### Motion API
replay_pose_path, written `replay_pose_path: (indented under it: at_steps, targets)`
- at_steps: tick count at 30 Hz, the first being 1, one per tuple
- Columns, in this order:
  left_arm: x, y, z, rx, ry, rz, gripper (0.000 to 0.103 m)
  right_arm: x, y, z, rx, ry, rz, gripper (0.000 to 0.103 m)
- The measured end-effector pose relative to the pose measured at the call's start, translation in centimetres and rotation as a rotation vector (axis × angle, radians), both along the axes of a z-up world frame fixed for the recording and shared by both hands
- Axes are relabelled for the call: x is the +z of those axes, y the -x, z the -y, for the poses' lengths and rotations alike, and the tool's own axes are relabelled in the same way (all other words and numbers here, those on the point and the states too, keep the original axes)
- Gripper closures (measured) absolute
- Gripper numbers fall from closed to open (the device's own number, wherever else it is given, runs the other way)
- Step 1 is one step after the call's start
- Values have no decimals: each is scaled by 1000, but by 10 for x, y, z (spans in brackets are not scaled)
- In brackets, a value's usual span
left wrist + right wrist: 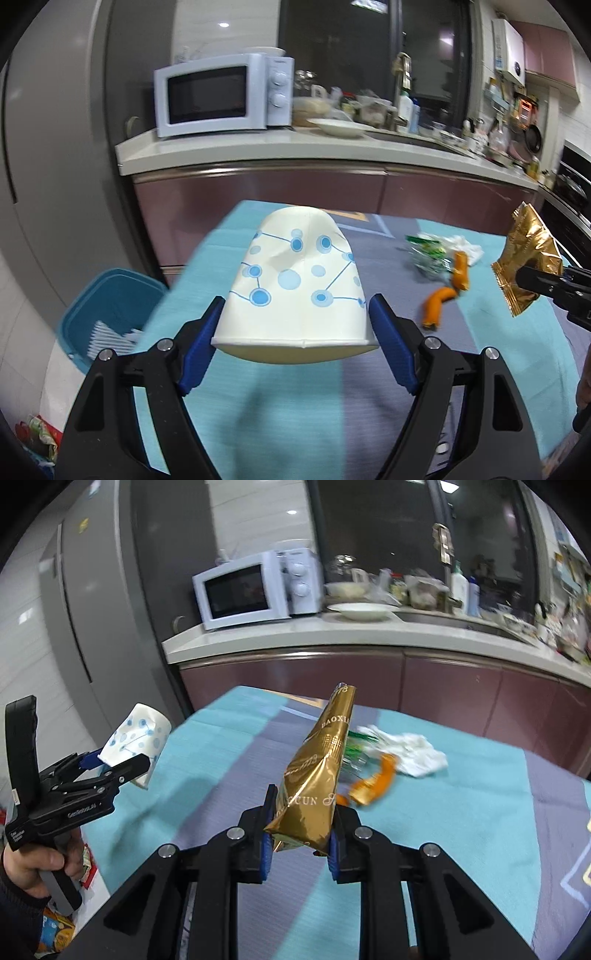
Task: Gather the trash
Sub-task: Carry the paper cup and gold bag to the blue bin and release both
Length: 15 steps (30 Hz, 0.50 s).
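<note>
1. Left gripper [295, 325]: its two blue-padded fingers are clamped on a paper cup [295, 284], one pad on each side wall near the rim. The cup is white with blue dots and lines. It points base-forward along the fingers, with the rim nearest the camera. The side wall is dented where the pads press.

2. In the right wrist view, the left gripper [122, 764] appears at the far left with the paper cup [136, 738] in its fingers. Cup and gripper are raised above the left edge of the table [461, 830]. The person's left hand [37, 864] grips the handle.

3. Right gripper [301, 834]: its fingers are closed on the lower end of a gold wrapper [321, 771]. The wrapper stands up between the pads and leans away from the camera, clear of the table surface.

4. In the left wrist view, the gold wrapper [526, 262] hangs at the right edge, held by the right gripper [535, 280].

5. Remaining trash on the blue-and-grey cloth: orange peel [443, 295], a green-printed clear wrapper [428, 254] and a crumpled white tissue [413, 755]. All three lie close together beyond both grippers, near the far right of the table.

6. A blue bin [107, 310] stands on the floor left of the table, below and to the left of the held cup.
</note>
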<state>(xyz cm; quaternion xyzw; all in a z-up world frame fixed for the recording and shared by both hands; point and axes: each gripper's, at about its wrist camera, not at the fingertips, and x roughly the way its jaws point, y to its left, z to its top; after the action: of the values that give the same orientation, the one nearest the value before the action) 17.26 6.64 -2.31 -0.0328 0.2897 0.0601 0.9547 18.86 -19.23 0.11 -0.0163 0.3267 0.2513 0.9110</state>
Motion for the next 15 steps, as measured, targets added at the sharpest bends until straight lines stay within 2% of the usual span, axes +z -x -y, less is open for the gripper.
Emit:
replay_pose_path:
  at_steps: [7,15]
  targets:
    - [26,29,-71,127,-27,66,25,26,-3,-62,126,-17,47,82]
    - [42,62,-168,304,-96,88,24,50,-16,-187,359,-45,76,82]
